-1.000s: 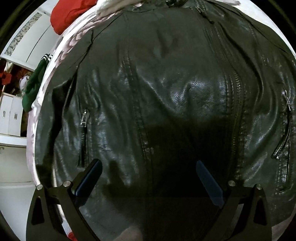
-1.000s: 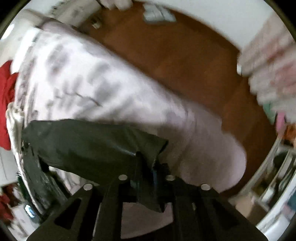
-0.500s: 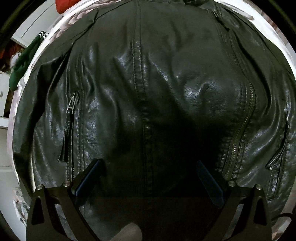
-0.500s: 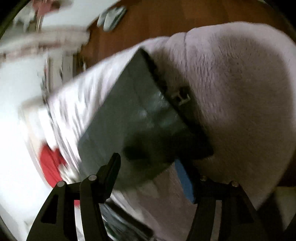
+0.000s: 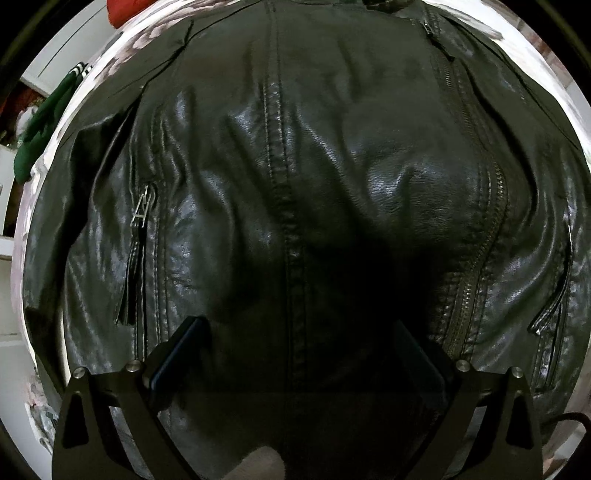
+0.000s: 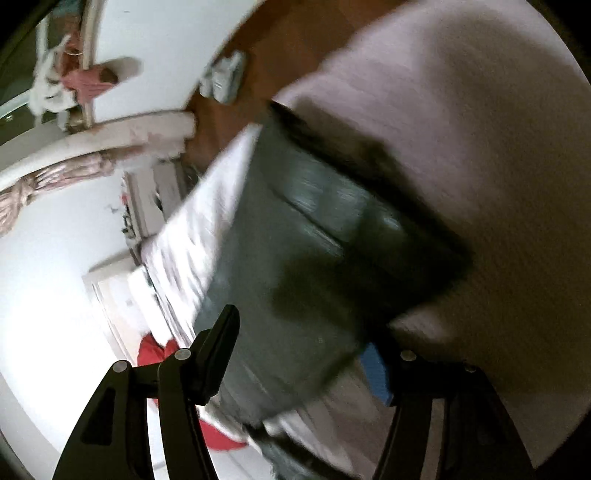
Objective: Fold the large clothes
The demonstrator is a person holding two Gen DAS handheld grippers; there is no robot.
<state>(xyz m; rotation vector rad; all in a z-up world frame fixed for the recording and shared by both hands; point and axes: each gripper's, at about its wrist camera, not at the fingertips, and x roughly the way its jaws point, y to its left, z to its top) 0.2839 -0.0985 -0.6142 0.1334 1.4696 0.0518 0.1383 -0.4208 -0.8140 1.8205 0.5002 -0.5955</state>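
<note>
A black jacket [image 5: 314, 177] lies spread face up on the bed [image 5: 37, 413], filling nearly the whole left view; bare cover shows only in a thin strip from 7 to 11 o'clock, with a green garment [image 5: 40, 122] hanging at 10 and a red one [image 5: 122, 11] at 11. The left gripper [image 5: 295, 354] hovers over the jacket's lower middle, fingers [image 5: 177, 354] spread wide, nothing pinched. In the blurred right view a sleeve [image 6: 314, 258] lies on the bed, its cuff toward 1 o'clock, bare cover beyond from 12 to 4. The right gripper [image 6: 303, 354] has its fingers spread, the sleeve's near end lying between them unpinched.
</note>
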